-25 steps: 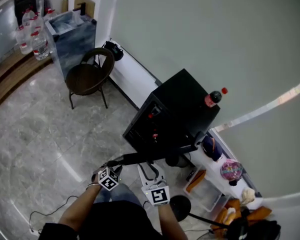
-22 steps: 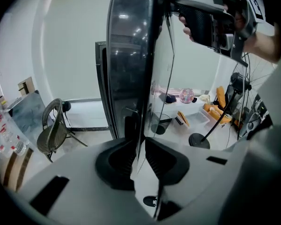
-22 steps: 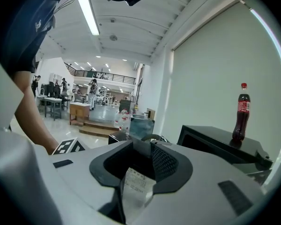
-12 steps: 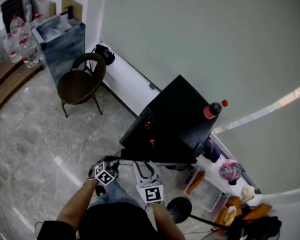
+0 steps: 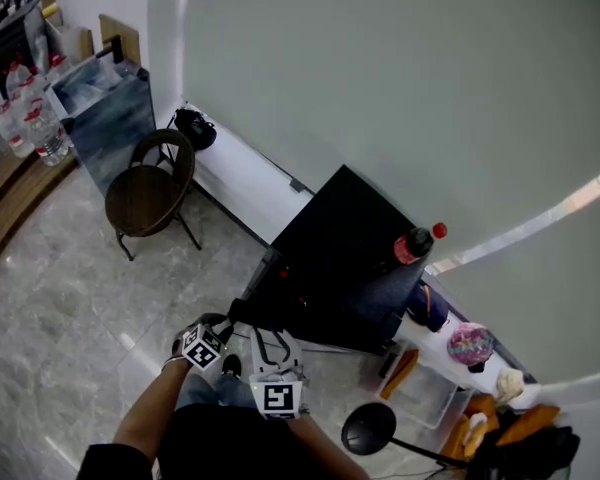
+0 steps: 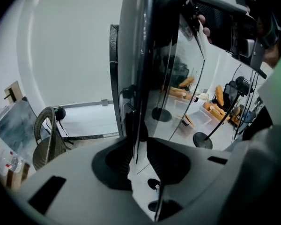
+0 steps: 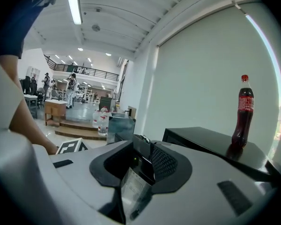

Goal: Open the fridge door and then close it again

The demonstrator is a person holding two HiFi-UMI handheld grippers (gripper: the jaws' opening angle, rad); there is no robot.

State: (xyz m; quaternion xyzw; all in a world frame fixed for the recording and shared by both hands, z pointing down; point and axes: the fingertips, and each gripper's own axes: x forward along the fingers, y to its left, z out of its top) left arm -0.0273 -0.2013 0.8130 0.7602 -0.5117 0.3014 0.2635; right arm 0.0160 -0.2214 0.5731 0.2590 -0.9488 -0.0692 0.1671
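Fridge (image 5: 350, 238) sits on the floor against the wall, with a cola bottle (image 7: 242, 109) upright on its top. The fridge door (image 6: 139, 69) is ajar: in the left gripper view its free edge stands just off the cabinet, not seated. Left gripper (image 6: 136, 144) has its jaws nearly together, straddling that thin edge low down, pads on it as far as I can see. Right gripper (image 7: 143, 153) has its jaws a bit wider, clamped on a dark part of the door with a pale label, up near fridge-top level. So both are on the door, one high and one low. The door is already open, so I judge the step in hand to be the close. To do it well, move both hands together along the hinge arc rather than in a straight line, or the edge twists in the jaws. Keep the grips light enough that the pads can pivot on the edge. Go slow over the last stretch, because a slam could tip the bottle. The pads sit over the edge, so let go and pull both sets of jaws clear before the door meets the cabinet, then push the front face flat to seat the seal. Watch the round stand base (image 5: 368, 430) on the floor near the feet while stepping in.
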